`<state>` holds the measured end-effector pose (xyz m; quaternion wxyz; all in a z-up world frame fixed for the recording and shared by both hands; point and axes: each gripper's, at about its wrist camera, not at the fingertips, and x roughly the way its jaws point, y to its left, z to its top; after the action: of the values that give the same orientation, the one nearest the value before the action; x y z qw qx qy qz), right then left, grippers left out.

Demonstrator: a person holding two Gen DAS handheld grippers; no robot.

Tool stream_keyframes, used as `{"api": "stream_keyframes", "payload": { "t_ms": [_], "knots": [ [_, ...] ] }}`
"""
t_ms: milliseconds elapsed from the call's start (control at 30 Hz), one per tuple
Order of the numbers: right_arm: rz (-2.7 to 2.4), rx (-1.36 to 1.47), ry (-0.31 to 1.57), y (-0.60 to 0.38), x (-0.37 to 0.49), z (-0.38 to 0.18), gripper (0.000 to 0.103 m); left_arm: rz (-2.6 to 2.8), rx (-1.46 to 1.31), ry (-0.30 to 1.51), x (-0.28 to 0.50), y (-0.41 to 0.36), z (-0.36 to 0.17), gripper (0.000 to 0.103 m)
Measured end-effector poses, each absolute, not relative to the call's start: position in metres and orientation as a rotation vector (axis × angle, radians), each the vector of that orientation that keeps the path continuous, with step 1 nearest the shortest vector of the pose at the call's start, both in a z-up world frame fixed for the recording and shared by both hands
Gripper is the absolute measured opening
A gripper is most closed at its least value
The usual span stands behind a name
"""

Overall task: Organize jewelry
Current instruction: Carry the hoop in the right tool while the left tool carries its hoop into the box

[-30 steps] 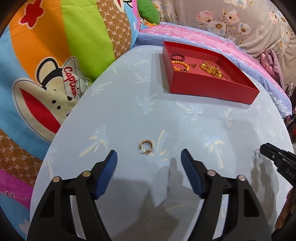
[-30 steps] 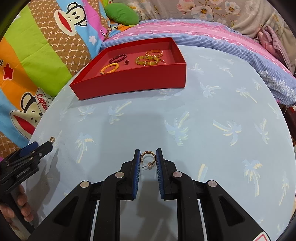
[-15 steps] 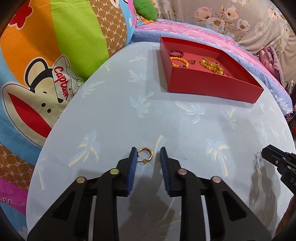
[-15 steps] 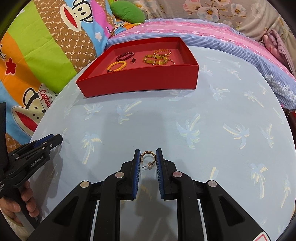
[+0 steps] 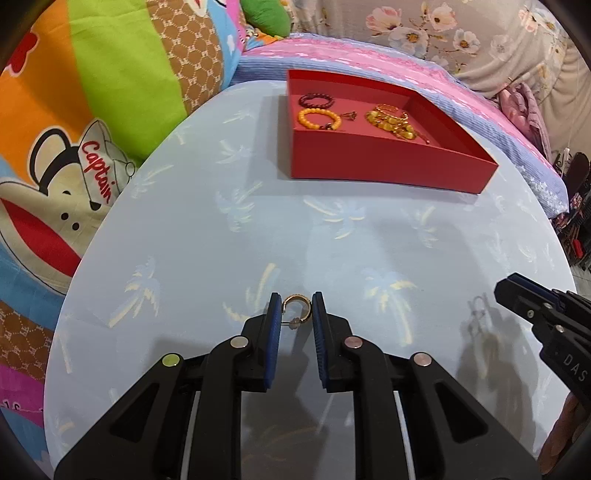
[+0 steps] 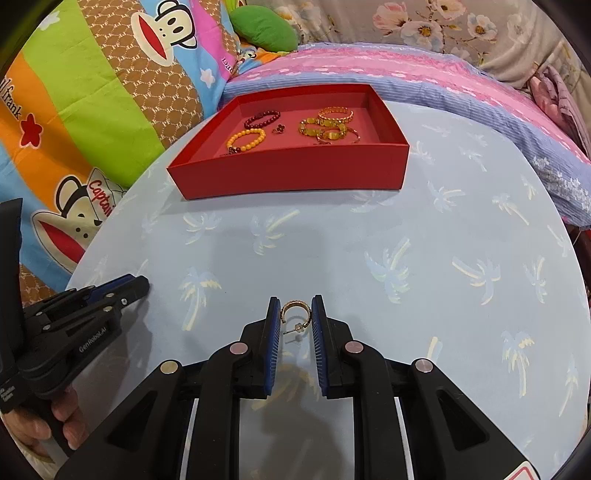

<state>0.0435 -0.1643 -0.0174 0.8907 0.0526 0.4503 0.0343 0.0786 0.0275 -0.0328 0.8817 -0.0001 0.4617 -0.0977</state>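
We see the left gripper (image 5: pixel 296 314) w/ its jaws closing, pads pinching a gold hoop earring (image 5: pixel 296 307) just above the desk (image 5: pixel 192 236). The right gripper (image 6: pixel 295 317) is pressed onto a 2nd hoop earring (image 6: pixel 294 313). Further back sits the red tray (image 6: pixel 295 173) w/ bead bracelets (image 6: pixel 246 139) and gold pieces inside.

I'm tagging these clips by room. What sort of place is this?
Most likely a bedroom: cartoon monkey bedding and a floral sheet surround a round table holding a red jewelry tray.
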Motion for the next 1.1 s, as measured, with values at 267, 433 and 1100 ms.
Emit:
{"api": "stream_keyframes", "payload": {
  "t_ms": [267, 433, 1100],
  "knots": [
    [0.085, 0.115, 0.901, -0.163, 0.045, -0.003, 0.016, -0.247, 0.027, 0.939, 0.079, 0.005, -0.012, 0.016],
    [0.088, 0.125, 0.872, -0.165, 0.05, 0.009, 0.016, -0.272, 0.037, 0.906, 0.086, -0.011, 0.008, 0.016],
    [0.034, 0.084, 0.746, -0.19, 0.13, 0.057, 0.016, -0.318, 0.076, 0.765, 0.165, -0.067, 0.063, 0.017]
  ]
}}
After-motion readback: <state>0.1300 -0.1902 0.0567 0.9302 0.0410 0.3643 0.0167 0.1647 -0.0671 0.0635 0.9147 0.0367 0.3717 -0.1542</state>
